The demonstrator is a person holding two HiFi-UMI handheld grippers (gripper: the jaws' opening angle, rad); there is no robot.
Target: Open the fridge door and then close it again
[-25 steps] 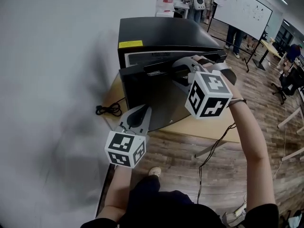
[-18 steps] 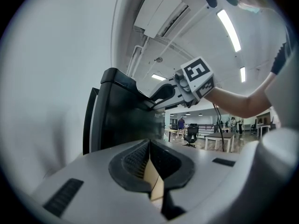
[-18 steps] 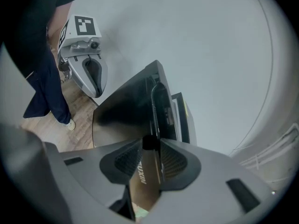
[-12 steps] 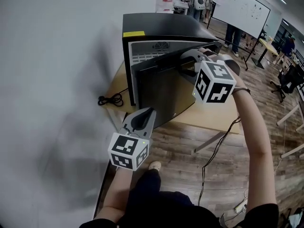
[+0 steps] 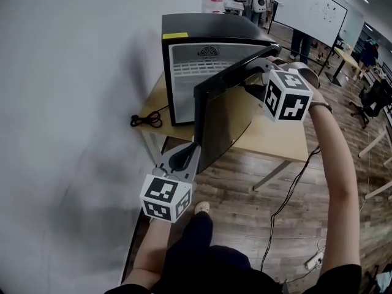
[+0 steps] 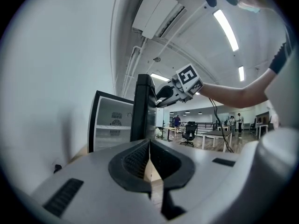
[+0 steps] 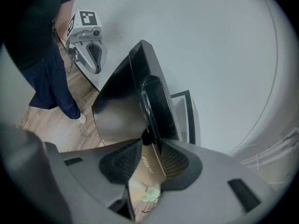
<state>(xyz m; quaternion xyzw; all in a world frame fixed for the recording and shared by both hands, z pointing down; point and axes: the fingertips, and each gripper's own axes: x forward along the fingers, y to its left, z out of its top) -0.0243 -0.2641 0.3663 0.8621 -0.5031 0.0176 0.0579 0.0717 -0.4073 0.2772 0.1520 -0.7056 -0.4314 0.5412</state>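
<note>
Left gripper (image 5: 182, 157): fingers closed, empty, just off the bench (image 5: 285, 144).
Fridge (image 5: 202, 26): on the bench, at the wall.
Door (image 5: 223, 118): about half open.
Right gripper (image 5: 262, 66): fingers clamp the door's top edge.
Progress: opening well under way; the closing is all left.

Probably an open-plan office or lab — whiteboard (image 5: 315, 11), desks (image 6: 218, 134); swivel chair (image 6: 189, 132).

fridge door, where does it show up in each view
Head view: fridge door at centre, swung open.
Left gripper view: upright dark slab, edge-on, left of centre.
Right gripper view: black panel at centre, above the jaws.
Shared landmark: fridge cabinet, pale interior, beside it.
</note>
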